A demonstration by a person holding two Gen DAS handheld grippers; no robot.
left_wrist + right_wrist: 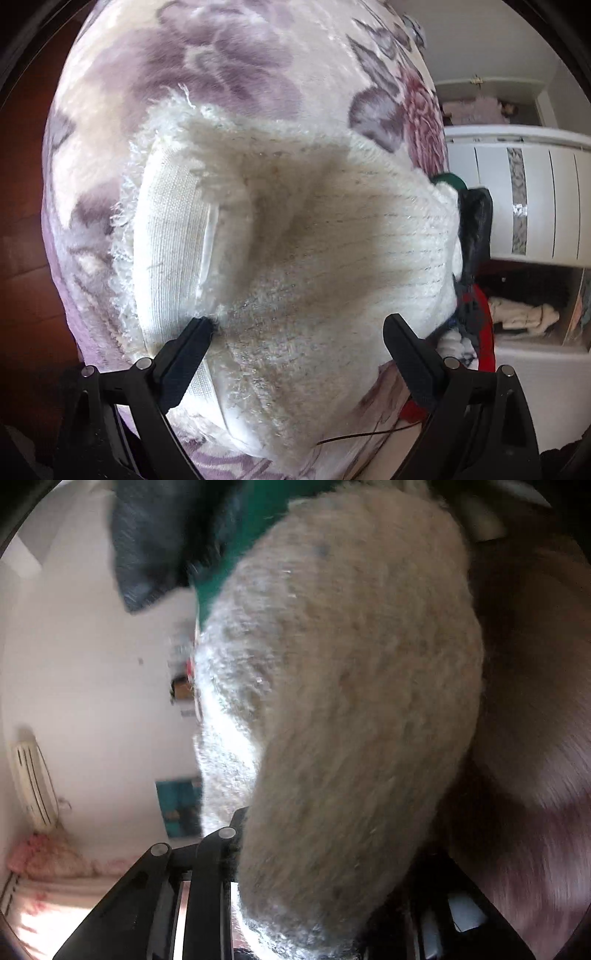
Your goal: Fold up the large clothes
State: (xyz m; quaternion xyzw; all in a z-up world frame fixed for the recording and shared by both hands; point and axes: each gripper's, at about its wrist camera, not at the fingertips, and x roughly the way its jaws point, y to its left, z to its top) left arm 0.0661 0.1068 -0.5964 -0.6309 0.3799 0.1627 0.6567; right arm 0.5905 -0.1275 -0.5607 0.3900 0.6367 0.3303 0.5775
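At the bottom of the left wrist view, the left gripper (pixel 297 323) stands with its jaws wide apart and released, one black finger at lower left and the other at lower right, both hovering over the white fleecy garment (pixel 280 229) without pinching it. That garment fills the centre of the frame, lying on a purple floral blanket (pixel 207 62); a smooth ribbed lining panel shows at its left, ringed by shaggy pile, and a knit section runs off to the right. Beyond, at the right edge, stand a white cabinet (pixel 535 192) and a heap of other clothes (pixel 524 310). In the right wrist view, the right gripper (pixel 295 878) has fleece bunched low in the frame between narrowed jaws; it appears clenched on the fabric, though the pile hides the pads themselves. Higher up, the garment hangs across the middle, with dark and green cloth (pixel 192 535) at the top and a pale wall (pixel 92 664) behind at left. The piece looks thick, soft and floppy, fairly light but bulky, so it should sag between holds; a firm edge or hem seems the surest place to grasp.
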